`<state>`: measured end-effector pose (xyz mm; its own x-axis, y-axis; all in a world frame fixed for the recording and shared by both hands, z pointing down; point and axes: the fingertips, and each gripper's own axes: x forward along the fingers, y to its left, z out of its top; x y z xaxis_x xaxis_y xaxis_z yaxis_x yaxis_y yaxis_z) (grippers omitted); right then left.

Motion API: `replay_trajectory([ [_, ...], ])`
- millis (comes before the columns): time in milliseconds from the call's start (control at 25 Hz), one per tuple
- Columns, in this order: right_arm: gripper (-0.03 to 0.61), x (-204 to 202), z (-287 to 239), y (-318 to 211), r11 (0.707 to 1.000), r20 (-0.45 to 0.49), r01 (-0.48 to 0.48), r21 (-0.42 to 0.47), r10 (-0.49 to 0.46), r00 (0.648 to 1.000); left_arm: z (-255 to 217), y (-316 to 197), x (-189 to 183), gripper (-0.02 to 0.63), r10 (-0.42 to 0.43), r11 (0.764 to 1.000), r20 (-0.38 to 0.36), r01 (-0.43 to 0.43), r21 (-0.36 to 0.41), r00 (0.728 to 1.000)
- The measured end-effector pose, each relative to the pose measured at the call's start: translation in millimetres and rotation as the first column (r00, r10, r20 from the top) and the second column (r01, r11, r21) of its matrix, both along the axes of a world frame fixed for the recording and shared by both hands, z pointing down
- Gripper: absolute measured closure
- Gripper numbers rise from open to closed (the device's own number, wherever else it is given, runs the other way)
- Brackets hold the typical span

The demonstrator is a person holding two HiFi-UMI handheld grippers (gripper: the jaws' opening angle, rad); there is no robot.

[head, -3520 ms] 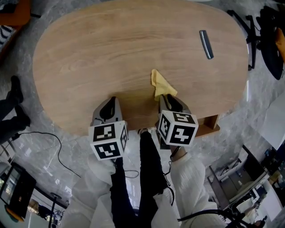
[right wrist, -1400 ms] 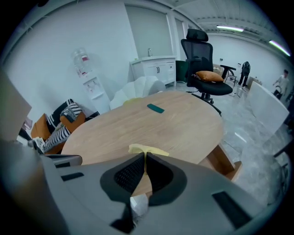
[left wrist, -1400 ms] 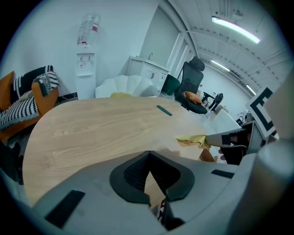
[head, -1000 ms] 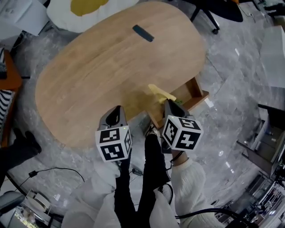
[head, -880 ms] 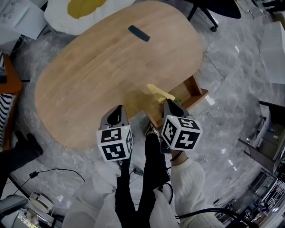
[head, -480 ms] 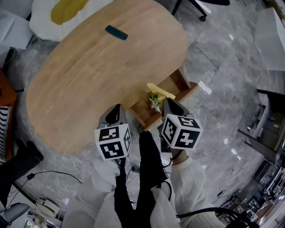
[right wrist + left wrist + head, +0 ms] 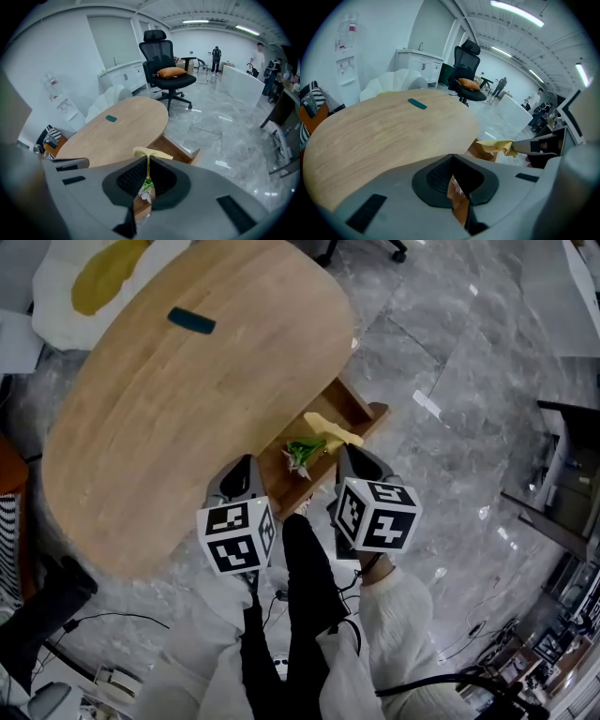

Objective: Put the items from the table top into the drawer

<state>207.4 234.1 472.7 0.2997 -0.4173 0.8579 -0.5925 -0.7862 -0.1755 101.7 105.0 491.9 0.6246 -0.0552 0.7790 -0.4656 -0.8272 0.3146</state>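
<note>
My right gripper is shut on a yellow cloth, which hangs over the open wooden drawer at the table's edge. In the right gripper view the yellow cloth stands pinched between the jaws, above the drawer. A green and white item lies inside the drawer. My left gripper hovers over the table's near edge, left of the drawer, jaws together with nothing in them. A dark teal flat object lies far out on the oval wooden table.
A white and yellow cushion lies on the floor beyond the table. A black office chair stands past the table's far end. Grey marble floor spreads to the right of the drawer. Cables trail on the floor near my feet.
Both grippers have moved rightward along the table's edge to the drawer, the cloth still in the right one. The open drawer and the green and white item inside have come into full view.
</note>
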Motion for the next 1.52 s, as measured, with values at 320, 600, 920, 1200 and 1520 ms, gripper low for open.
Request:
replay_trajectory([
  [320,0.506,18.6,7.4,10.7,1.0,0.011,-0.006,-0.001,0.006,1.0,13.1,4.1,17.3,0.62,-0.01,1.0,0.018,0.01,-0.002,1.0],
  [600,0.495,36.0,11.5,10.2,1.0,-0.003,-0.006,0.027,0.006,1.0,18.8,5.6,23.5,0.62,-0.03,1.0,0.033,0.03,-0.001,0.999],
  [920,0.449,46.4,20.2,19.3,1.0,-0.001,0.0,0.0,0.0,1.0,27.5,10.4,25.6,0.62,-0.048,0.999,0.052,0.049,-0.005,0.997],
  [1200,0.449,47.6,26.8,23.7,1.0,0.007,-0.005,-0.01,0.005,1.0,31.9,12.4,27.0,0.62,-0.052,0.999,0.061,0.053,-0.007,0.997],
  [1520,0.449,48.8,28.0,19.7,1.0,0.0,0.004,-0.019,-0.004,1.0,30.3,8.6,21.4,0.62,-0.068,0.998,0.055,0.068,-0.005,0.996],
])
